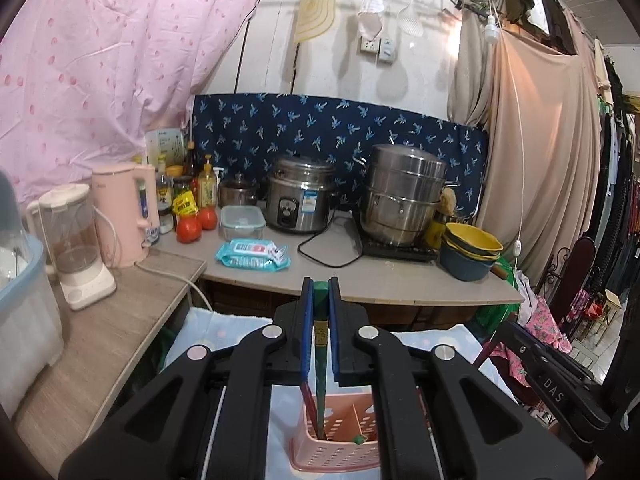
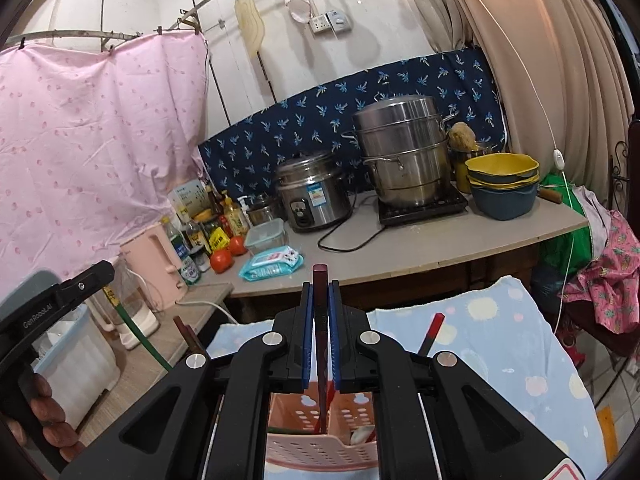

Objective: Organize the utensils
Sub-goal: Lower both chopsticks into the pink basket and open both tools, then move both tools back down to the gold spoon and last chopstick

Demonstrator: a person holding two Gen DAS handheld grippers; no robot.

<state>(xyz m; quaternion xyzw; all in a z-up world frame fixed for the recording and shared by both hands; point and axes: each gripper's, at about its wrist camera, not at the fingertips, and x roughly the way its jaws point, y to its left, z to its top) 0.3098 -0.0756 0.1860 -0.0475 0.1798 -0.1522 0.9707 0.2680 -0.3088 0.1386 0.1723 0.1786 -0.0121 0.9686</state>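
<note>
My left gripper (image 1: pixel 320 286) is shut on a green chopstick (image 1: pixel 320 344) that stands upright with its tip inside a pink perforated utensil basket (image 1: pixel 340 450) below the fingers. My right gripper (image 2: pixel 320 290) is shut on a dark red chopstick (image 2: pixel 320 320), upright, its tip down in the same pink basket (image 2: pixel 320 446). A red-and-black chopstick (image 2: pixel 432 330) leans out of the basket to the right. The left gripper body (image 2: pixel 52 308) and its green chopstick (image 2: pixel 140 340) show at the left of the right wrist view, beside a brown chopstick (image 2: pixel 188 334). The right gripper body (image 1: pixel 556 376) shows in the left wrist view.
The basket sits on a pale blue patterned cloth (image 2: pixel 500 340). Behind is a counter (image 1: pixel 400 276) with a rice cooker (image 1: pixel 300 200), steel steamer pot (image 1: pixel 404 196), stacked bowls (image 1: pixel 472 252), wipes pack (image 1: pixel 252 254), tomatoes (image 1: pixel 188 230), pink kettle (image 1: pixel 124 212), blender (image 1: pixel 76 240) and bottles.
</note>
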